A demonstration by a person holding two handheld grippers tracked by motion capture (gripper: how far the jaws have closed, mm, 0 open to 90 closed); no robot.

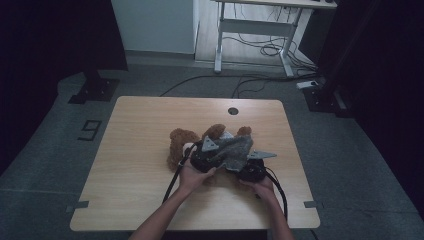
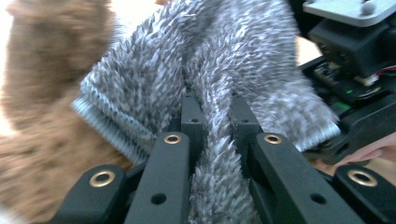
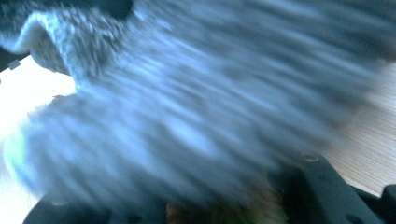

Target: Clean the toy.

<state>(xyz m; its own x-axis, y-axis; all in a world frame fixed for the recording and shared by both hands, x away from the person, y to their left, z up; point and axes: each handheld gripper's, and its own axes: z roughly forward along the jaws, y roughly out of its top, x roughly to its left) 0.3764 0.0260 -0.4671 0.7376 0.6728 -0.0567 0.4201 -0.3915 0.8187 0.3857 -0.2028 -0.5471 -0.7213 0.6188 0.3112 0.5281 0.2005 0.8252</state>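
A brown teddy bear [image 1: 177, 145] lies on the wooden table [image 1: 140, 130] near its middle. A grey fuzzy knit garment [image 1: 235, 147] is draped over the bear's right part. My left gripper [image 1: 219, 153] is shut on a fold of the garment [image 2: 243, 56], pinched between its black jaws [image 2: 215, 105], with the bear's fur [image 2: 46, 70] to the left. My right gripper [image 1: 242, 164] sits just right of it, close to the garment's lower edge. In the right gripper view the blurred grey garment [image 3: 201, 107] covers the jaws, so their state is hidden.
The table has a round cable hole [image 1: 233, 111] at its far edge. Cables trail from both grippers toward the near edge. On the floor behind stand a white desk frame [image 1: 260, 30] and loose cables; black stands flank the table.
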